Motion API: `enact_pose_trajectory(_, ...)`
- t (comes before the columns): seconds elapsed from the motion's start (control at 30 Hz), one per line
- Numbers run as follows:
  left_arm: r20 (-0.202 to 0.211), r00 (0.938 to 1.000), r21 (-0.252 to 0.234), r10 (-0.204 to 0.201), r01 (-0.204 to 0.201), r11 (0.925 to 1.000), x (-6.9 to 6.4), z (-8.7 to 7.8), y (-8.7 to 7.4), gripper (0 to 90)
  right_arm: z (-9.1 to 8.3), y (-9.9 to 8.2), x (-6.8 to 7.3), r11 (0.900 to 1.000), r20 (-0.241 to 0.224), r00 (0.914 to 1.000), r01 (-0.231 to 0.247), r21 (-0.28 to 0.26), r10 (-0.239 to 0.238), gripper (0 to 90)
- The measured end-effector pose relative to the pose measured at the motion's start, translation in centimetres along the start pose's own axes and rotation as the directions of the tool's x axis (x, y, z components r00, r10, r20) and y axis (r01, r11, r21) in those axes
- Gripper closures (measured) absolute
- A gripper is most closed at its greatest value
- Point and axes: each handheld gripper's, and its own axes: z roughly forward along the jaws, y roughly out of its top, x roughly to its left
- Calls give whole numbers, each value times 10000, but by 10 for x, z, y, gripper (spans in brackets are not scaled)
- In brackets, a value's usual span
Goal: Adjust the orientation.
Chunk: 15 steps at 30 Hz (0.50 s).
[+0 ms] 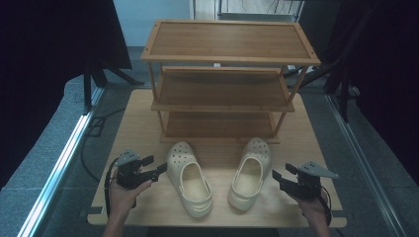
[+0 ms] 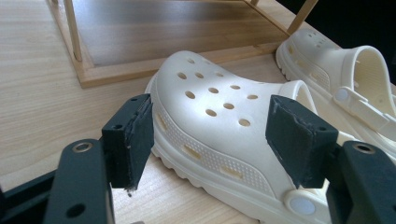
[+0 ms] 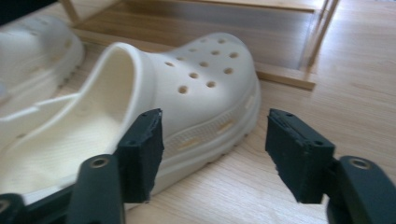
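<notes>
- Clogs, two of them and cream-coloured, lie side by side on the wooden worktop, toes pointing toward a three-tier wooden shoe rack that stands at the far half of the worktop.
- Left clog sits nearer the person's left hand; right clog sits nearer the right hand. The two clogs are apart, heels angled slightly toward each other.
- Left tool hovers just beside the outer flank of the left clog, jaws spread wide and gripping nothing (in the left gripper view the clog's perforated toe shows between the two black pads, neither pad pressing on it).
- Right tool is just beside the outer flank of the right clog, jaws likewise released and empty; in the right gripper view the clog's side lies behind the left pad, bare worktop between the pads.
- All three rack shelves are bare wood.
</notes>
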Motion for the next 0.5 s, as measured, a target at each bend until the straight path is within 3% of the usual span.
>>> enact_pose_trajectory(0.13, -4, 10000, 39, 10, -10, 10000, -1, -1, -1, 328, -5, 3, 6, 9992, -486, 9980, 411, 8, -410, 461)
enact_pose_trajectory(0.27, 50, 10000, -117, 28, -27, 9999, 0, -6, 0, 328, -12, 13, 24, 9958, -887, 9921, 858, -308, -882, 569)
enact_pose_trajectory(0.4, 126, 9998, -55, 158, -157, 9999, -1, -6, -1, 328, -13, 17, 39, 9911, -1200, 9840, 1285, -340, -1317, 658)
enact_pose_trajectory(0.43, 176, 9997, -60, 149, -147, 9999, -2, -7, -1, 328, -13, 21, 51, 9885, -1470, 9776, 1468, -371, -1507, 729)
enact_pose_trajectory(0.47, 215, 9997, -76, 144, -143, 9999, -2, -7, -1, 328, -13, 21, 51, 9885, -1470, 9776, 1468, -371, -1507, 729)
enact_pose_trajectory(0.5, 262, 9995, -95, 173, -171, 9998, -3, -7, 0, 328, -12, 23, 60, 9864, -1729, 9711, 1606, -352, -1643, 770)
